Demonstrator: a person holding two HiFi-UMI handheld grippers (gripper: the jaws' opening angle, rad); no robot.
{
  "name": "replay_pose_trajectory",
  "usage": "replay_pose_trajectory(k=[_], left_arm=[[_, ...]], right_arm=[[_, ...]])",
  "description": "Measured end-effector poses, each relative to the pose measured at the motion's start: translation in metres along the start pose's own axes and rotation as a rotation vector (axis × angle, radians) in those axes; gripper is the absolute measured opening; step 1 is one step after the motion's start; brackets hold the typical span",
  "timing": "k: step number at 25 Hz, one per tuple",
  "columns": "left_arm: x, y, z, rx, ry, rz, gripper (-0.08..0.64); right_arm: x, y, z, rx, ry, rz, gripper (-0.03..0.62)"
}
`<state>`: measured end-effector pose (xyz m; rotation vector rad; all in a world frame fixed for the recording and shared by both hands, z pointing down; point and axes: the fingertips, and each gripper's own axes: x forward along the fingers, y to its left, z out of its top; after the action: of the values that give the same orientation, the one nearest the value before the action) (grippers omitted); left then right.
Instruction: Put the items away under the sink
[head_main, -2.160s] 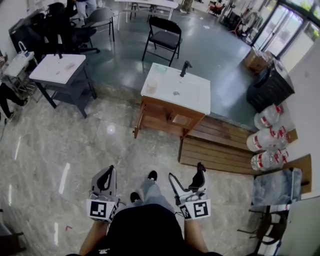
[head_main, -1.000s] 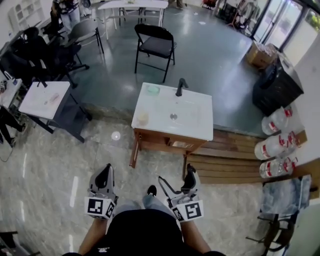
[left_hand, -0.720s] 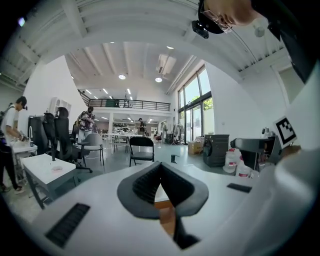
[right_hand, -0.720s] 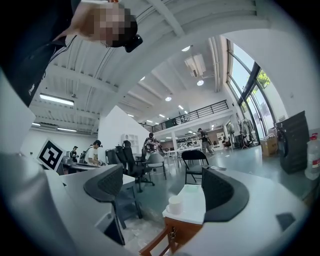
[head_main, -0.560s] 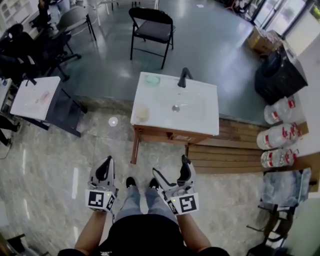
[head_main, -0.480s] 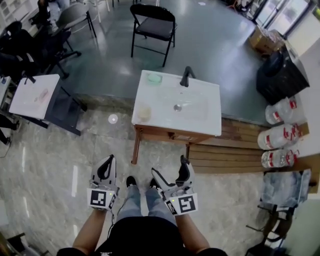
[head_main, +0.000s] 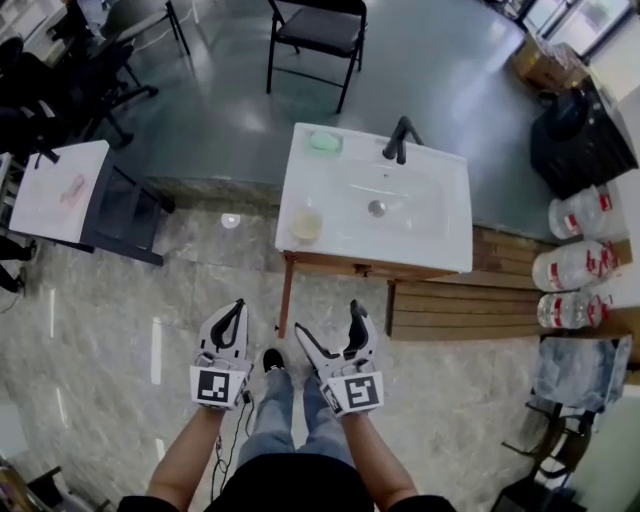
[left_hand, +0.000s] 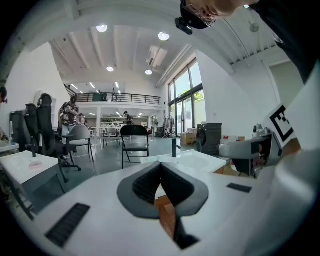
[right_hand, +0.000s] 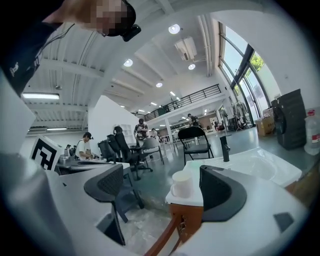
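Nearest, the left gripper (head_main: 232, 312) hangs low over the marble floor (head_main: 110, 330) with its jaws pressed together on nothing, and the right gripper (head_main: 328, 320) beside it has its jaws spread wide and equally empty; both are well short of the sink unit. Ahead, a pale cup (head_main: 306, 224) stands upright on the front left corner of the white worktop (head_main: 440, 250), close to the edge, with the wooden cabinet (head_main: 340, 268) just below it. The cup looks light and thin-walled, so it would probably crush or tip under a hard pinch. A gentle hold across its body, low down, seems the safest grip, and the open right jaws already frame it in their own view. Further back, a small green item (head_main: 324, 142) lies at the rear left corner, beside the black faucet (head_main: 400, 140). It seems flat and possibly slippery, so it is better taken by its sides. Whether the cabinet is open cannot be told from here. There is free floor to the left, but wooden planks (head_main: 460, 300) crowd the right side.
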<state>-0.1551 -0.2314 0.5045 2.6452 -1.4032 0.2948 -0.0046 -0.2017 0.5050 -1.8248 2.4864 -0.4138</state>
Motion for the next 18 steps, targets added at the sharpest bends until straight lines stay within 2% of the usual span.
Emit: replay_pose_trajectory(k=[4, 9, 12, 18], left_arm=[[0.027, 0.021, -0.025, -0.009, -0.004, 0.000, 0.006], [0.060, 0.043, -0.053, 0.000, 0.008, 0.028, 0.006], [0.080, 0.049, -0.064, -0.020, -0.007, 0.027, 0.006], [0.105, 0.071, -0.102, -0.014, 0.058, 0.044, 0.006]], right_arm=[[0.035, -0.015, -0.042, -0.010, 0.037, -0.027, 0.484], [0.080, -0.022, -0.074, -0.014, 0.074, -0.039, 0.483], [0.105, -0.026, -0.093, -0.026, 0.101, -0.036, 0.483], [0.147, -0.032, -0.119, -0.036, 0.137, -0.052, 0.468]])
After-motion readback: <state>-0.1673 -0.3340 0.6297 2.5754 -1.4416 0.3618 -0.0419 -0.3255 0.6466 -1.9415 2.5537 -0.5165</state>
